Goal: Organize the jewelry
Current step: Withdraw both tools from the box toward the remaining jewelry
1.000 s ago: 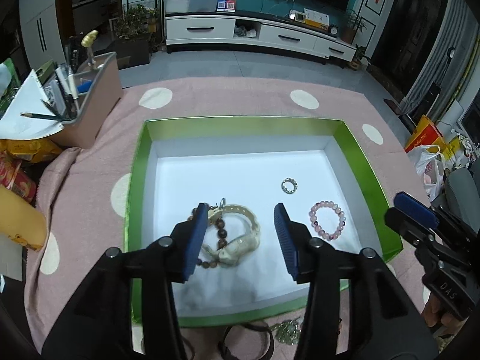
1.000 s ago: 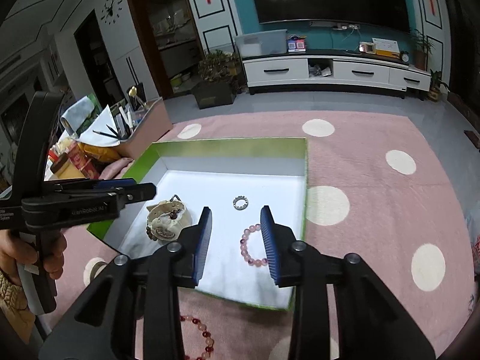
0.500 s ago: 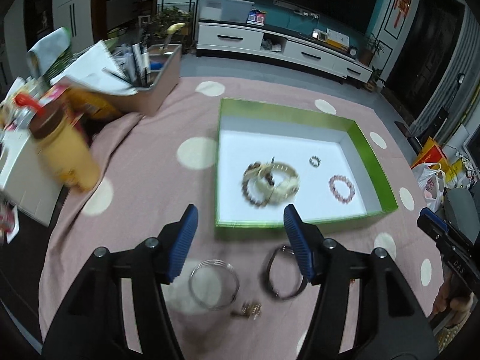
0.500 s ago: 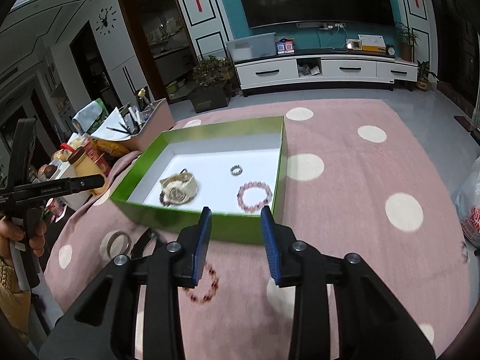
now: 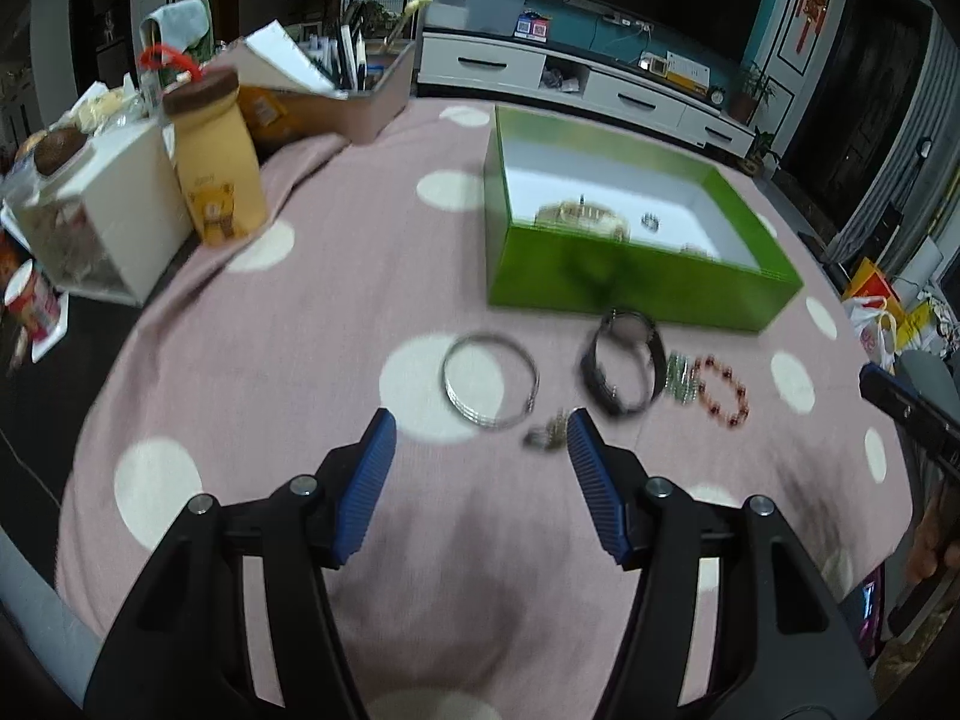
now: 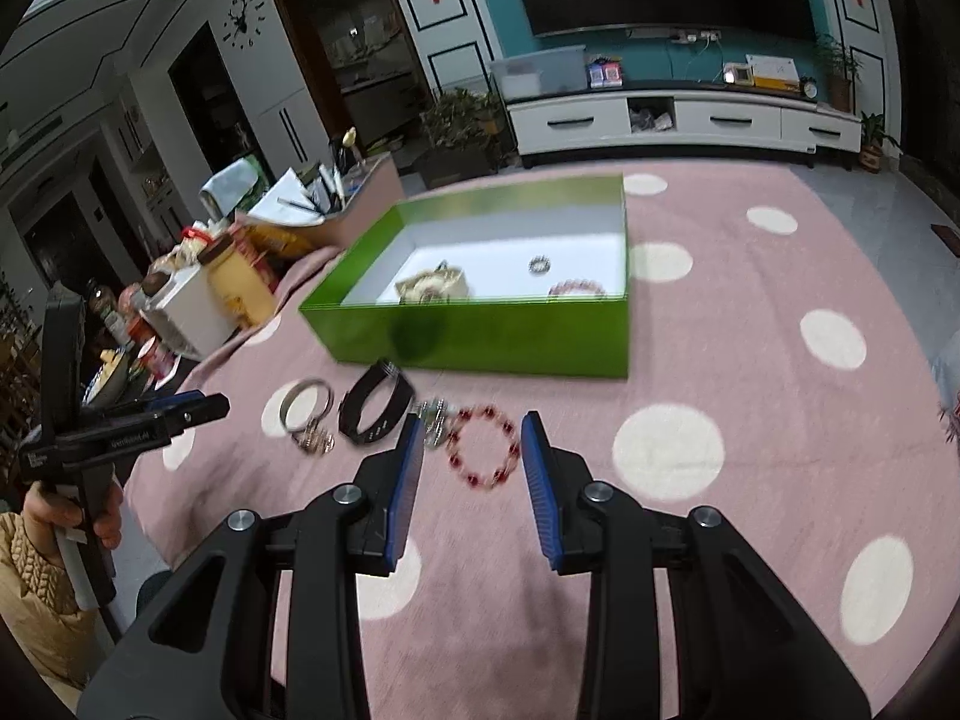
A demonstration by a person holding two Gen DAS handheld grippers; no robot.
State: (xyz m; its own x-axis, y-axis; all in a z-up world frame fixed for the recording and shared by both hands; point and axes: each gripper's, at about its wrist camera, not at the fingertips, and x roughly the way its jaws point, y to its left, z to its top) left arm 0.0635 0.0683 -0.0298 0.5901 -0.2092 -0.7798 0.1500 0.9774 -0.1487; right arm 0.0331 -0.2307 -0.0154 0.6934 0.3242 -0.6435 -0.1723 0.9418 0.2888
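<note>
From the left wrist, the left gripper (image 5: 480, 429) hangs over the pink dotted cloth (image 5: 288, 324), its blue ribbed pads spread wide and nothing between them. Just ahead lie the pieces not yet sorted: a set of thin silver bangles (image 5: 489, 382), a small gold-coloured trinket (image 5: 546, 435) close by the right pad, a black strap bracelet (image 5: 624, 369), a small silver clasp piece (image 5: 680, 377) and a dark red bead bracelet (image 5: 722, 391). They sit in a loose row along the near wall of the green cardboard box (image 5: 630, 282), a short carry from it, by the look of it. Inside on the white floor rest a cream bangle bundle (image 5: 579, 216) and a small ring (image 5: 650, 221), so the sorting looks partly done. A yellow jar with a brown lid (image 5: 213, 162) shows a bear picture; its small print is too blurred to read.

Over to the right wrist: the right gripper (image 6: 471, 456) has its pads apart, framing the red bead bracelet (image 6: 483, 450) on the cloth without touching it, likely its next pick. The black strap (image 6: 375, 411) and bangles (image 6: 307, 405) lie to the left. In the box (image 6: 510, 336), a pink bead bracelet (image 6: 577, 288) peeks over the wall. The left gripper (image 6: 198, 408) shows at the left edge, held in a hand (image 6: 72, 516); pale lettering on its arm is too small to make out.
</note>
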